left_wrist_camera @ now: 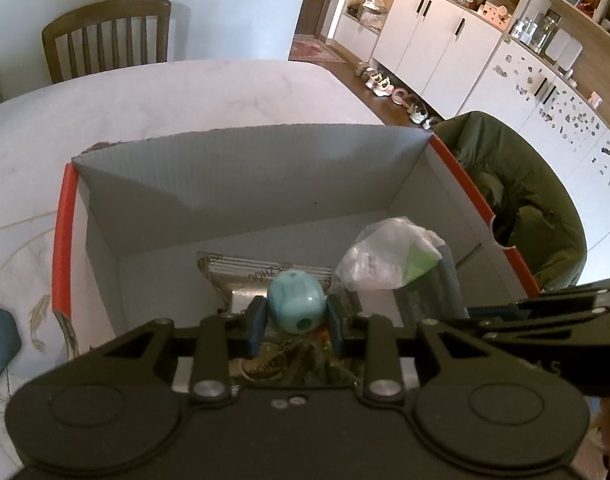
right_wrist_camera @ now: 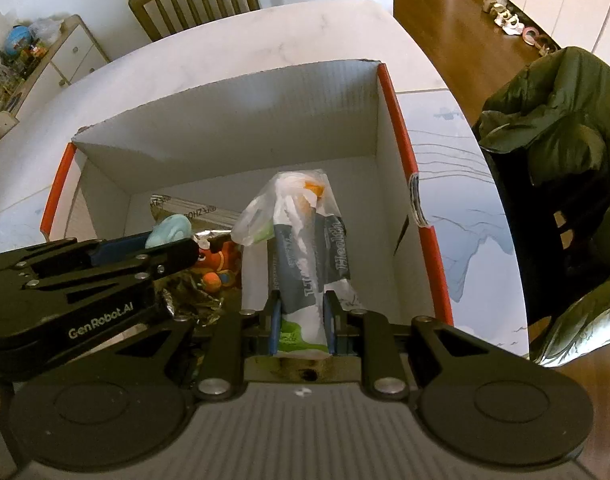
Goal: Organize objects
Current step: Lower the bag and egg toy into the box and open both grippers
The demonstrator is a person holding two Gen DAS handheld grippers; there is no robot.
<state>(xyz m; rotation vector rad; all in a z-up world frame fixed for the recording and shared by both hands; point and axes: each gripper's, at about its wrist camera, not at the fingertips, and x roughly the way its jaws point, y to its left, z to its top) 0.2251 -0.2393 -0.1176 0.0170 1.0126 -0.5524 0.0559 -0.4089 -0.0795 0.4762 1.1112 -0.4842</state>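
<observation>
Left gripper (left_wrist_camera: pixel 293 316) pinches blue ball (left_wrist_camera: pixel 295 300) over box (left_wrist_camera: pixel 241 168). Right gripper (right_wrist_camera: pixel 303 326) pinches plastic-wrapped pack (right_wrist_camera: pixel 305 256) inside box.

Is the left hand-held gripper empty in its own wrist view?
No, the left hand-held gripper is shut on a small light-blue rounded plastic toy, held over the open white cardboard box with orange edges.

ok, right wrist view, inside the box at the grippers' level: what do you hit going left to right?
Left gripper shut on the light blue toy → orange plush toy → plastic-wrapped package in the right gripper → box's right wall with the red edge → green jacket.
</observation>
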